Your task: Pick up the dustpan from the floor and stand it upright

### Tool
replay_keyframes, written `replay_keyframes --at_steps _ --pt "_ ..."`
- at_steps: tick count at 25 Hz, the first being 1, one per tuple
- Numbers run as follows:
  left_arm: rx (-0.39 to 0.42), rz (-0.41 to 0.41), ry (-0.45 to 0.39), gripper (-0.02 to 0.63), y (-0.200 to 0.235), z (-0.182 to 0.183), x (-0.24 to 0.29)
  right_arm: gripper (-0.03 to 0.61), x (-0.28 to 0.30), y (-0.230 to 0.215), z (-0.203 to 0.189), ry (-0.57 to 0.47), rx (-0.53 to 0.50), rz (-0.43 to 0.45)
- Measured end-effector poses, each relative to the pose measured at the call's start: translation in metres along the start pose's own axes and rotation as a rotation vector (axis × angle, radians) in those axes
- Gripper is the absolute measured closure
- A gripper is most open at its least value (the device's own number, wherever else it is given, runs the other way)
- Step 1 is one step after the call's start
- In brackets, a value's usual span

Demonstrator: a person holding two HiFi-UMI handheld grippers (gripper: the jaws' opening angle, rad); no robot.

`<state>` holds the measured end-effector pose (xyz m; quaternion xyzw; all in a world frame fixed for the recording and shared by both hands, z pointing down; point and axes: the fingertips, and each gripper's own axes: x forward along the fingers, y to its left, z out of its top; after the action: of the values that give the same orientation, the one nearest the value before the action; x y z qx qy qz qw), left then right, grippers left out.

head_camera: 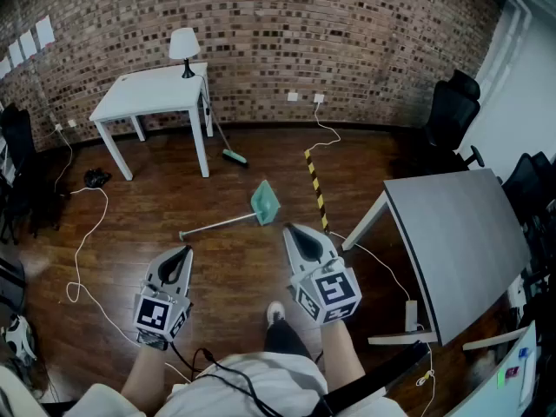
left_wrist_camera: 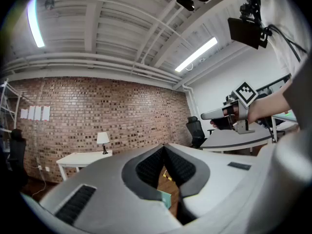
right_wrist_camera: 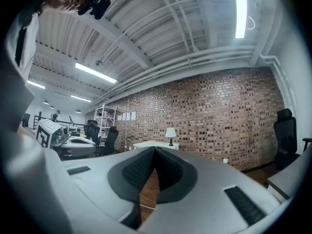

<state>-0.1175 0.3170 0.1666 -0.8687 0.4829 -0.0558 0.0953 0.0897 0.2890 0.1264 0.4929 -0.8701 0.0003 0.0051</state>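
Head view, looking down at the wooden floor (head_camera: 130,259).

Left tool (head_camera: 184,252): jaws pressed together, nothing between them. Held level, tips pointing to 12 o'clock. In the left gripper view the pads meet at the tips (left_wrist_camera: 164,147), and a sliver of green shows low in the gap behind them.

Right tool (head_camera: 291,230): jaws pressed together, nothing pinched. Also level, tips toward 11 o'clock. The right gripper view shows the pads closed (right_wrist_camera: 155,150) with only floor behind the gap.

Dustpan (head_camera: 265,200): lies flat on the floor, untouched. The green pan sits at 11 o'clock from the right tool, near its tips but apart from them. The long handle (head_camera: 217,225) runs off toward 8 o'clock and ends at 12 o'clock from the left tool, just ahead of it.

Surroundings: white counter (head_camera: 152,94) at 11 o'clock by the brick wall, with a lamp (head_camera: 183,46) on it. A broom (head_camera: 228,146) leans beside its leg. A yellow-black strip (head_camera: 314,181) lies on the floor at 1 o'clock. Grey counter (head_camera: 460,241) at 3 o'clock.
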Motion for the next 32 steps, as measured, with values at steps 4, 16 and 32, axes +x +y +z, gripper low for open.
replay_keyframes --at_steps 4,16,32 --pt "0.08 0.027 0.02 0.607 0.024 -0.021 0.044 0.591 0.047 -0.034 -0.011 -0.009 0.004 -0.005" --pt "0.037 0.117 0.073 0.607 0.104 -0.039 0.306 0.591 0.242 -0.223 -0.03 -0.055 -0.062 0.038" --pt "-0.092 0.212 0.155 0.607 0.193 -0.081 0.415 0.591 0.361 -0.307 -0.044 0.017 -0.006 0.068"
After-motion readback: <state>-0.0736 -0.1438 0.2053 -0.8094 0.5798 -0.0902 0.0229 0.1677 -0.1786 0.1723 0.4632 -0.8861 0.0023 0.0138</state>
